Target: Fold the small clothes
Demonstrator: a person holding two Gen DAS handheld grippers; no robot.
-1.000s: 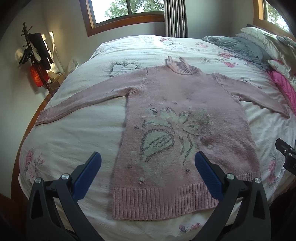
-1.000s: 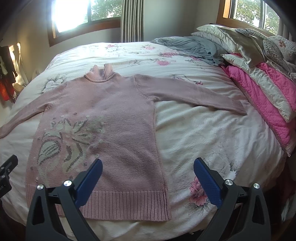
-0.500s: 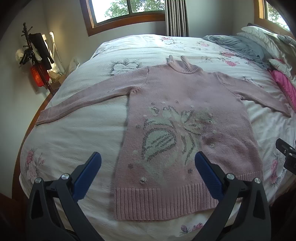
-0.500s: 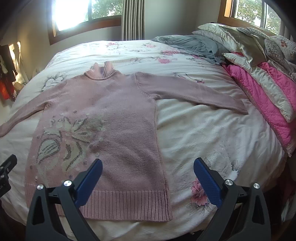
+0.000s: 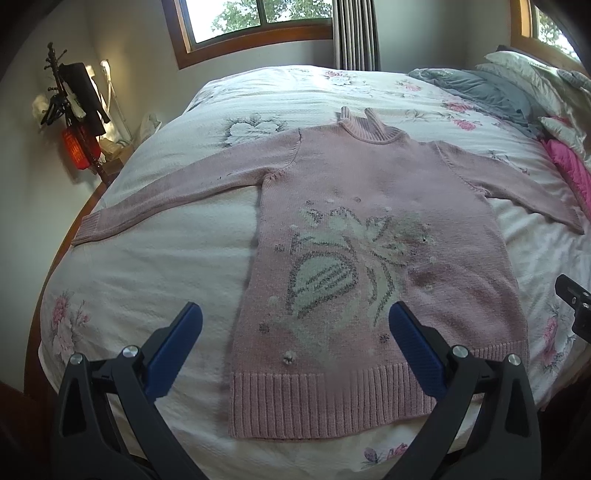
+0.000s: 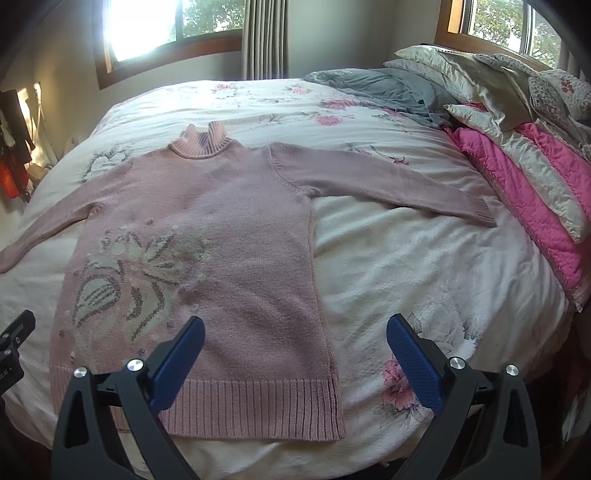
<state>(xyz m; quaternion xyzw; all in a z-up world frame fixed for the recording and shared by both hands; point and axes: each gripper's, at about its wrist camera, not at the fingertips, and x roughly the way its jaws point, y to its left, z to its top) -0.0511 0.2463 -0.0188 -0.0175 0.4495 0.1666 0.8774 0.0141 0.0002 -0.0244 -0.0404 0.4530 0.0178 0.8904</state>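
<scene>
A pink sweater [image 5: 373,258] lies flat on the bed [image 5: 155,258], sleeves spread, ahead of both grippers. The left gripper [image 5: 293,325] and the right gripper [image 6: 295,338] hover with jaws wide and empty above its hem.

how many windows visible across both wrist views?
2. One window in the wall behind the sweater, beside the curtain; another window above the pillows. More may be out of frame.

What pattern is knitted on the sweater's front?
A pale cream-green flower and leaf design outlined in grey, on the pink sweater; clearest in the left wrist view.
</scene>
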